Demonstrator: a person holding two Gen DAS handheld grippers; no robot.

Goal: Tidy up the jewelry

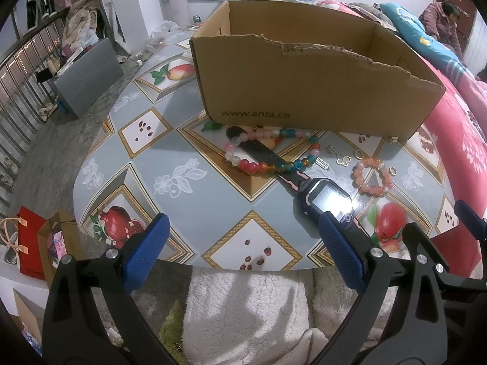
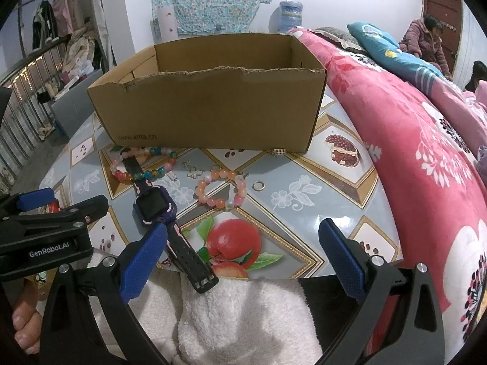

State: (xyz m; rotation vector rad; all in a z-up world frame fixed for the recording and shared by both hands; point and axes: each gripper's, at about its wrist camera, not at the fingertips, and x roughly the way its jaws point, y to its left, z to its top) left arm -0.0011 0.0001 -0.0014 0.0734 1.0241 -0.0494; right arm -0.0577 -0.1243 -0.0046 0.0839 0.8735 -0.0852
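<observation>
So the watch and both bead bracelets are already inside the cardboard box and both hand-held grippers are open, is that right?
Not quite. The watch, the multicolored bracelet and the peach bracelet lie on the table in front of the cardboard box, not inside it, as the right wrist view shows. The left hand-held gripper and right hand-held gripper are indeed open.

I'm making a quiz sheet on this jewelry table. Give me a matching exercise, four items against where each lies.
Items:
1. watch
2. multicolored bracelet
3. orange bracelet
4. box

Places:
A. at the back of the table
B. draped over the watch strap
C. strap overhanging the table's near edge
D. beside a small ring

Pairs: 1-C, 2-B, 3-D, 4-A
</observation>
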